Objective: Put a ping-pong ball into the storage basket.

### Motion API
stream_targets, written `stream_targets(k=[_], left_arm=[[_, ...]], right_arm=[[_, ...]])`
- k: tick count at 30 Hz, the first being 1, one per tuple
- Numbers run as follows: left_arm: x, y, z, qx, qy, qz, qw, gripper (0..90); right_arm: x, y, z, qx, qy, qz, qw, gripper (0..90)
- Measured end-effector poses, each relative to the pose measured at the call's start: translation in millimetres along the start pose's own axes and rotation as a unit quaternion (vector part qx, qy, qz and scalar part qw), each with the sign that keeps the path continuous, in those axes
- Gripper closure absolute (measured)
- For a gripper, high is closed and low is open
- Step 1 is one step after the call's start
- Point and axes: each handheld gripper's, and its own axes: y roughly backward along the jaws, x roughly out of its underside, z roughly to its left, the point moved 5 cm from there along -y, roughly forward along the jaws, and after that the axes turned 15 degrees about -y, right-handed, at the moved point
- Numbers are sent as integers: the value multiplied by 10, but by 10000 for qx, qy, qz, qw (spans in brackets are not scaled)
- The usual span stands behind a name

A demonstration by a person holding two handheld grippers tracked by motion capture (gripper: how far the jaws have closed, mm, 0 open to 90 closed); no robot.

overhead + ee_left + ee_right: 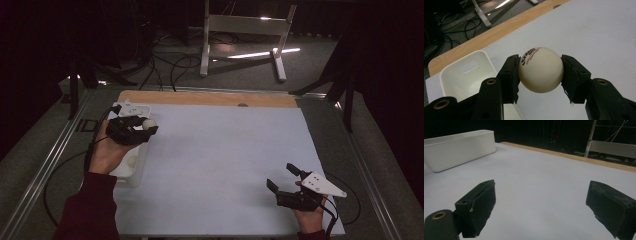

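1. The room is dark, with cables on the floor and a white frame (243,37) standing beyond the desk (210,97). The desk has a wooden far edge and a pale sheet (225,165) over most of its top.

2. A white bin (131,165) sits on the sheet at the left side. In the left gripper view its open, bare interior (465,75) lies just beside and below the jaws.

3. The left tongs (142,127) are clamped on a white ball (540,70). Both pads press its sides, and its printed mark faces up. In the high view the ball (149,123) hangs over the far part of the bin, at its inner rim, held clear of the sheet.

4. The right tongs (282,177) rest low at the near right of the sheet, well apart from the bin. Their jaws stand wide with nothing between them, as the right gripper view shows.

5. To my eye the step in hand is the carry: the ball is gripped and brought up to the bin, not yet let go.

6. The next move, I judge, calls for setting the ball squarely over the bin's opening, lowering it a little, then spreading the jaws so it drops in rather than bouncing off the rim. The right hand has no part to play here.
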Motion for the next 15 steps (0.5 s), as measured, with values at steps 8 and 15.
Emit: stream_targets(k=[8, 15], left_arm=[[9, 11, 20, -35, 18, -5, 10000, 518], [22, 17, 45, -62, 28, 8, 10000, 518]], right_arm=[[1, -1, -1, 2, -3, 7, 10000, 88], [2, -1, 0, -2, -2, 7, 10000, 88]])
